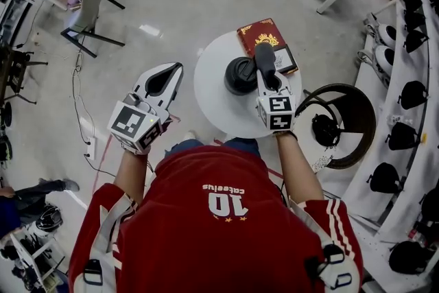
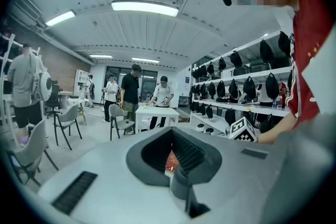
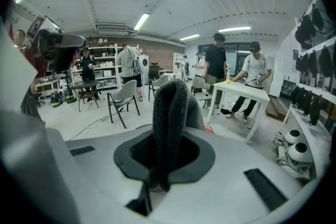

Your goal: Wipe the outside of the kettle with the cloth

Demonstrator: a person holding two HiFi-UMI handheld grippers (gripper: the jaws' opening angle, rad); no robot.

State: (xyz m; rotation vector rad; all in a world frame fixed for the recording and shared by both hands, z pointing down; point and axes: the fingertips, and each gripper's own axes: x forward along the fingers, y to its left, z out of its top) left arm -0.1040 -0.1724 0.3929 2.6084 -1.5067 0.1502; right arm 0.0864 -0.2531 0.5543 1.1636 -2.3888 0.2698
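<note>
The black kettle (image 1: 236,75) stands near the middle of a small round white table (image 1: 212,110). My right gripper (image 1: 269,77) is shut on a dark grey cloth (image 1: 263,55), which hangs right beside the kettle's right side; whether it touches is unclear. In the right gripper view the cloth (image 3: 170,113) rises as a folded hump out of the right gripper (image 3: 163,165) and hides the kettle. My left gripper (image 1: 175,70) hovers over the floor just left of the table, its jaws together and empty. The left gripper view shows the left gripper (image 2: 173,162) with only a narrow slit between its pads.
A red book (image 1: 264,38) lies on the table's far side behind the kettle. A dark round stand with headphones (image 1: 328,127) sits at the right, beside a white shelf rack (image 1: 401,106) of black gear. A chair (image 1: 86,7) and floor cables (image 1: 82,127) are at the left.
</note>
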